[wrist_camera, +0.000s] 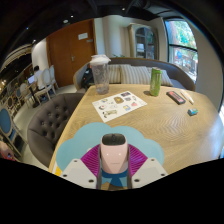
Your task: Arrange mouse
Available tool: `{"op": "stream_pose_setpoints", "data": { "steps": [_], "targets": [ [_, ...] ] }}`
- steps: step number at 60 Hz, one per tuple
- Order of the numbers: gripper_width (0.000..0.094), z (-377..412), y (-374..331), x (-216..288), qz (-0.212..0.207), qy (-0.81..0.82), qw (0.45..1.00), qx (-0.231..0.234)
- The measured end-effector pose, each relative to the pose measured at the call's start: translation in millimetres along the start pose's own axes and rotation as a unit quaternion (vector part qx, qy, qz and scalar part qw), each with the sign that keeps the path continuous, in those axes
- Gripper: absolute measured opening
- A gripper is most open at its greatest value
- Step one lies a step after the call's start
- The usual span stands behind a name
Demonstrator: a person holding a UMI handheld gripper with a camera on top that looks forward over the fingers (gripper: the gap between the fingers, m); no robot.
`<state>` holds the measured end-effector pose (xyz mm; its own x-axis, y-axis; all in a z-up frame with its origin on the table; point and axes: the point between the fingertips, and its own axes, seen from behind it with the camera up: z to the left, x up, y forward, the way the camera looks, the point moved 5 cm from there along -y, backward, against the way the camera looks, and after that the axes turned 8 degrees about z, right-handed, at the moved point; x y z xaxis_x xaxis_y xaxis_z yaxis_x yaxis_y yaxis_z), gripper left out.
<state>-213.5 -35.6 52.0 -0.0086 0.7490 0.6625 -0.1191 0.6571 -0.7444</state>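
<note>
Mouse sits clamped between the jaws of the gripper, over a blue mat at the near edge of the table. Step in hand: carrying the mouse. Next, probably: lower it squarely onto the mat, then release.

Pretty warm, dim indoor light; daylight blows out the window at upper right, and heavy fisheye bending curves everything near the edges.
</note>
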Motion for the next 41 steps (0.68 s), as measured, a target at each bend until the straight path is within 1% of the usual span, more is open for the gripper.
{"op": "stream_pose_setpoints", "data": {
  "steps": [6, 8, 9, 11, 14, 17, 20, 21, 22, 23, 24, 25, 26, 28, 35, 41],
  "targets": [
    [0.0341, 21.4, 6.1, -24.9, 0.017, -0.003, 1.0, -0.006],
    [0.036, 25.3, 8.9, -32.1, 0.024, -0.001, 1.0, -0.007],
    [0.039, 25.7, 9.2, -34.5, 0.024, -0.002, 1.0, -0.011],
    [0.041, 25.3, 10.5, -33.1, 0.012, -0.008, 1.0, -0.021],
    [0.0466, 25.4, 11.9, -33.5, 0.011, -0.014, 0.999, -0.032],
    [0.0502, 25.7, 12.6, -34.2, 0.018, -0.01, 0.999, -0.036],
    [0.0528, 26.6, 11.1, -36.3, 0.035, -0.004, 0.999, -0.03],
    [0.0556, 26.6, 9.7, -36.6, 0.041, -0.001, 0.999, -0.029],
    [0.0608, 27.1, 9.0, -36.5, 0.047, 0.002, 0.999, -0.027],
    [0.0718, 27.3, 6.9, -37.0, 0.053, 0.005, 0.998, -0.024],
    [0.0751, 27.8, 2.6, -36.9, 0.055, 0.008, 0.998, -0.022],
    [0.0823, 27.9, -0.5, -36.3, 0.056, 0.01, 0.998, -0.019],
    [0.0865, 27.2, -4.3, -35.5, 0.056, 0.012, 0.998, -0.018],
    [0.0831, 25.7, -13.8, -34.7, 0.056, 0.012, 0.998, -0.017],
    [0.0838, 18.0, -64.6, -37.7, 0.055, 0.004, 0.998, -0.022],
    [0.0847, 3.6, -115.1, -55.6, 0.071, 0.01, 0.997, -0.03]
  ]
}}
